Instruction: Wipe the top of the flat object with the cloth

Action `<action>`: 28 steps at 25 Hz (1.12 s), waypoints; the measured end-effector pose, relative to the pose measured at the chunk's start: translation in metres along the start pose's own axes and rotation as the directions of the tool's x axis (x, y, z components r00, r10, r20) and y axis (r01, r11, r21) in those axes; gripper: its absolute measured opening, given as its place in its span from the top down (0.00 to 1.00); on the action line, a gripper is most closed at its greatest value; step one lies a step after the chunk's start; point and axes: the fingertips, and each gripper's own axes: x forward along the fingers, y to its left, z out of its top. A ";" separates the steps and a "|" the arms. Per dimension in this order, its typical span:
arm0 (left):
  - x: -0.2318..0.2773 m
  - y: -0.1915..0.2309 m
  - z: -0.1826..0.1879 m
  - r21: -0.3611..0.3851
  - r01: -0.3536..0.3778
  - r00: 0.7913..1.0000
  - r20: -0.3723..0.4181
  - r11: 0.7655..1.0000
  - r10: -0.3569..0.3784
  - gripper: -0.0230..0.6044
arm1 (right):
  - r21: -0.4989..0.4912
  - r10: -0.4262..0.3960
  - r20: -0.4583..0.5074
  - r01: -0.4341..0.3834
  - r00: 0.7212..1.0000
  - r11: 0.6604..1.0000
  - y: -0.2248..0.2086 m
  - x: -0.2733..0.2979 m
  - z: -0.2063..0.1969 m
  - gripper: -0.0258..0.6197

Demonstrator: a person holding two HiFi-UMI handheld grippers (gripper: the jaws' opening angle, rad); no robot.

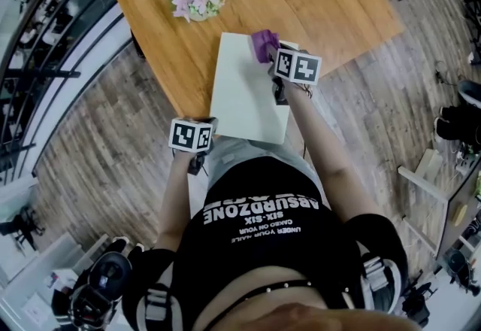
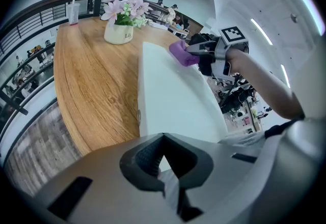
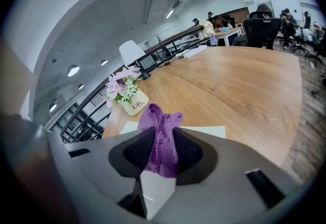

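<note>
Pinching the cloth (image 3: 162,121) in my right gripper (image 3: 162,149), I am holding it on the board's (image 1: 248,92) 1 o'clock corner; my left gripper (image 2: 162,140) is sitting at 7 o'clock, fingers pressed together.
</note>
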 end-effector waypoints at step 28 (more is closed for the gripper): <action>0.000 -0.002 -0.001 0.039 -0.008 1.000 0.014 0.999 0.007 0.94 | 0.016 -0.081 0.079 0.080 0.994 0.997 -0.068 -0.049 -0.014 0.77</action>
